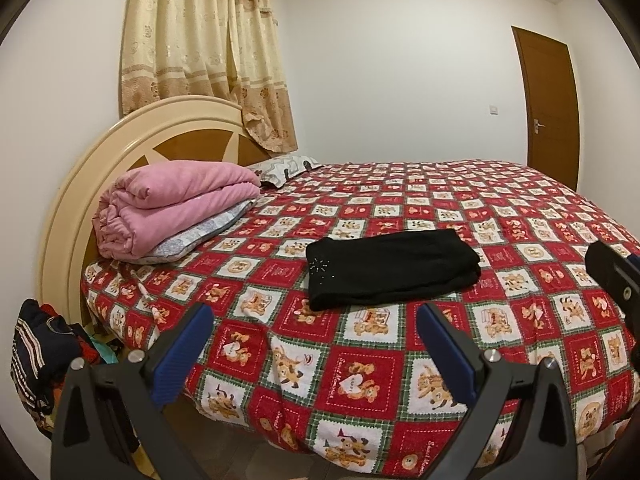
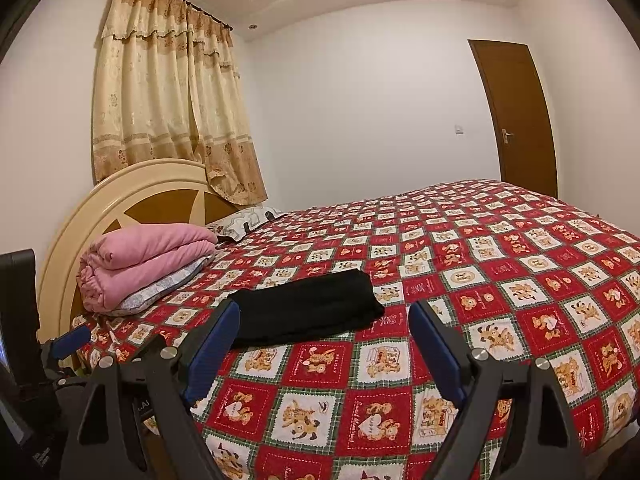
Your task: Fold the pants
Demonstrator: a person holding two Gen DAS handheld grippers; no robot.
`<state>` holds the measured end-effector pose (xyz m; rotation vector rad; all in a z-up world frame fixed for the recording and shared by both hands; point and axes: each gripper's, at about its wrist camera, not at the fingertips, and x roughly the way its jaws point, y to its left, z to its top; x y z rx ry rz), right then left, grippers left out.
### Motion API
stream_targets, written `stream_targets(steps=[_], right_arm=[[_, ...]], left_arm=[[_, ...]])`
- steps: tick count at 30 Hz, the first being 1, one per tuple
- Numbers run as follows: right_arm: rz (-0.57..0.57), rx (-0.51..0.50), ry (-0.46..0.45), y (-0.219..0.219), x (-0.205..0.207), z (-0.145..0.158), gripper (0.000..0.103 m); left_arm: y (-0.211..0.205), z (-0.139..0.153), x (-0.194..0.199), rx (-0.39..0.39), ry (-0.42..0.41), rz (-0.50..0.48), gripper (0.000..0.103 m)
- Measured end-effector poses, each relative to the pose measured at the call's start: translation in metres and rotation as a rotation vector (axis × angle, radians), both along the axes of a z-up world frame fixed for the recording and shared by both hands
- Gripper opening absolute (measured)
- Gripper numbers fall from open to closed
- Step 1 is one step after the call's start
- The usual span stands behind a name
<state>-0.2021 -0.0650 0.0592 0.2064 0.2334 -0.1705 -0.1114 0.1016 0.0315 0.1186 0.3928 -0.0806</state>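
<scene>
Near the front edge of the bed with the red checked teddy-bear quilt [image 1: 360, 380] sits the pair of black soft-knit pants [image 1: 390, 268], already folded into a neat flat rectangle. Left gripper [image 1: 314, 354] and right gripper [image 2: 324, 350] both hang short of that edge, jaws spread wide, nothing in either. Looks basically done imo; only risk I see is a blue pad [image 2: 212, 346] snagging the top layer and dragging the fold open
</scene>
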Motion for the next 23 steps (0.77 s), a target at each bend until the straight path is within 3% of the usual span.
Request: stream_targets(steps=[23], right_arm=[[-0.016,0.013,0.021,0.0,0.004,-0.005,0.088]], left_arm=[[-0.007,-0.005,0.012,-0.039,0.073,-0.039,0.103]])
